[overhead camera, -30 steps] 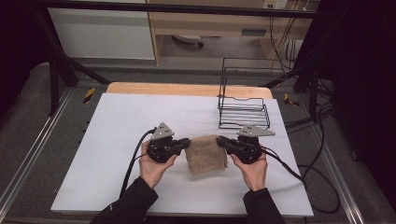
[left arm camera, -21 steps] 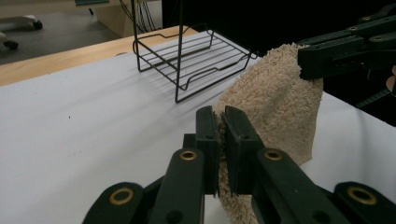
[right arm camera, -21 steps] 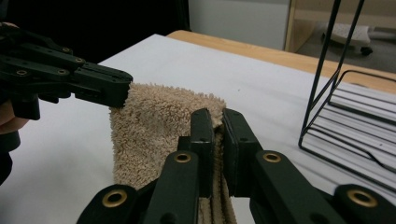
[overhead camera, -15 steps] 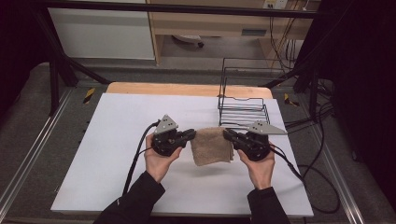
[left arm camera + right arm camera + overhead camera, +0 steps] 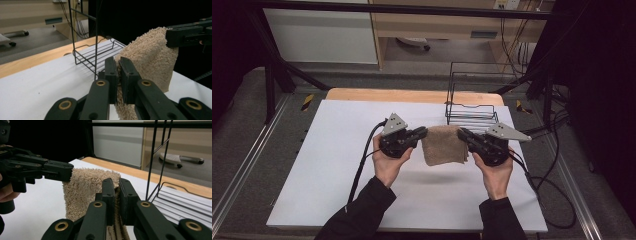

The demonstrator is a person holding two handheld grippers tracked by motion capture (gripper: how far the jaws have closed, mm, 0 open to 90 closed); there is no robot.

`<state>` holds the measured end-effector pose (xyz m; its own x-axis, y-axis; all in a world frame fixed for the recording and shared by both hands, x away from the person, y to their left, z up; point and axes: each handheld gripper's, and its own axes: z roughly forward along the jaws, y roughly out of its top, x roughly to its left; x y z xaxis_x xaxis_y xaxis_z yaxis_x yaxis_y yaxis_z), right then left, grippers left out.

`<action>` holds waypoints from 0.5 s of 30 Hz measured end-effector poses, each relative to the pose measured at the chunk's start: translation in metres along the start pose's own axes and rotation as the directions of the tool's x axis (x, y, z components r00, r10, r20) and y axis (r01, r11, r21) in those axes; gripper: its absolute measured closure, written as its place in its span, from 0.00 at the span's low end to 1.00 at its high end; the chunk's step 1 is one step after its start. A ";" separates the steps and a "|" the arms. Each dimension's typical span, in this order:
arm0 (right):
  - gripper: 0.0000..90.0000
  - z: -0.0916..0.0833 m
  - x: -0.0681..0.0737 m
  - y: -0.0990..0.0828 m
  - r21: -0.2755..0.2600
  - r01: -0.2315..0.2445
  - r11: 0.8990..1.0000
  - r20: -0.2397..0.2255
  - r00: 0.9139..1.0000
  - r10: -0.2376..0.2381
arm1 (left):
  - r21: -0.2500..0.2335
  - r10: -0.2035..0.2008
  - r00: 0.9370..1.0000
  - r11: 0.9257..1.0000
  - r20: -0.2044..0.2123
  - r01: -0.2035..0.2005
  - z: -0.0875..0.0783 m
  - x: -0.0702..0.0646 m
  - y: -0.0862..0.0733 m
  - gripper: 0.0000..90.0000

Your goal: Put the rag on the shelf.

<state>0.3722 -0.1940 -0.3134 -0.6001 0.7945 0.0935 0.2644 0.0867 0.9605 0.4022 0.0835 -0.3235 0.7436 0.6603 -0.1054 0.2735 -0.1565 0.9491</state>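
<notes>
Now the left tool (image 5: 419, 134) and right tool (image 5: 463, 135) each pinch a top corner of the brown towel (image 5: 443, 146), so it hangs flat above the bench (image 5: 337, 150), just beside the wire rack (image 5: 472, 100).

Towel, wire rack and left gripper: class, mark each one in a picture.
towel (image 5: 443, 145), high view, middle of the hanging cloth.
wire rack (image 5: 472, 116), high view, its slatted base.
left gripper (image 5: 119, 72), left gripper view, between its jaw tips.
</notes>
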 end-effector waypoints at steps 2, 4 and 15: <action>0.93 -0.001 -0.001 0.002 -0.005 0.000 1.000 0.004 1.000 0.000 | -0.013 0.003 1.000 1.000 0.000 -0.003 0.001 -0.001 0.004 0.94; 0.93 -0.004 -0.002 0.007 -0.021 -0.001 1.000 0.014 1.000 0.001 | -0.028 0.005 1.000 1.000 0.001 -0.005 0.002 -0.001 0.008 0.94; 0.93 -0.013 -0.012 0.025 -0.067 0.014 0.998 0.056 0.998 -0.010 | -0.076 0.024 1.000 0.997 0.001 -0.024 0.015 -0.007 0.035 0.94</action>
<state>0.3763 -0.2095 -0.2874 -0.5597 0.8258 0.0691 0.2048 0.0570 0.9772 0.4155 0.0624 -0.2940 0.7504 0.6558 -0.0830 0.2085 -0.1157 0.9712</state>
